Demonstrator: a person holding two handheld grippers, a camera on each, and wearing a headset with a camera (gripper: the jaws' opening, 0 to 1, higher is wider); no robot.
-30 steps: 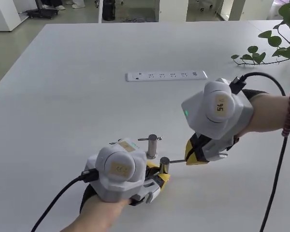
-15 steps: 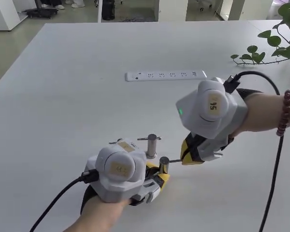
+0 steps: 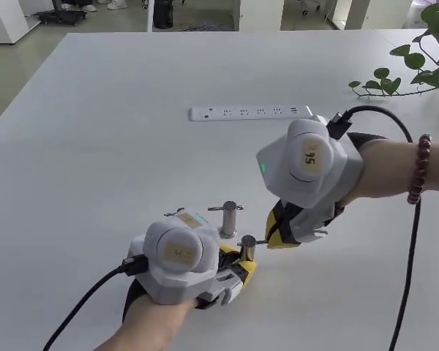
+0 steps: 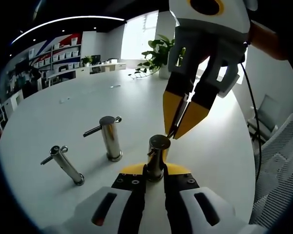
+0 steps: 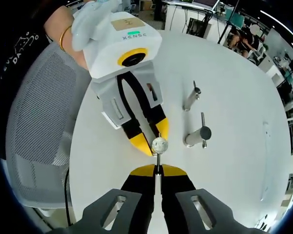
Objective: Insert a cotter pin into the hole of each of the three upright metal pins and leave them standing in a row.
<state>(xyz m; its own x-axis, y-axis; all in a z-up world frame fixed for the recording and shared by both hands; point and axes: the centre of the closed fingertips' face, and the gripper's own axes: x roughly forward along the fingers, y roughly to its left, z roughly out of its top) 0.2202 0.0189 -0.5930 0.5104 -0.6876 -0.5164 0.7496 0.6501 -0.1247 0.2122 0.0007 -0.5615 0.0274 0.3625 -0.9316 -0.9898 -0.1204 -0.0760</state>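
My left gripper (image 3: 243, 265) is shut on a steel pin (image 3: 247, 246) standing upright on the white table (image 3: 117, 146). From the right, my right gripper (image 3: 272, 238) is shut on a thin cotter pin (image 3: 260, 242). Its tip touches the pin's top; whether it is in the hole I cannot tell. In the left gripper view the held pin (image 4: 156, 153) rises between my left gripper (image 4: 156, 169) jaws, with the right gripper (image 4: 179, 127) just above it. Two more pins (image 4: 111, 138) (image 4: 67, 164) stand to the left, each with a cotter pin through it. In the right gripper view the cotter pin (image 5: 157, 160) meets the pin head (image 5: 159, 144).
A white power strip (image 3: 251, 113) lies farther back on the table. Plant leaves (image 3: 417, 62) hang over the far right corner. Black cables (image 3: 406, 278) trail from both grippers. A mesh chair (image 5: 39, 117) stands beside the table.
My right gripper has moved left with the cotter pin, bringing its tip up against the top of the pin held by the left gripper. The left gripper has stayed put.
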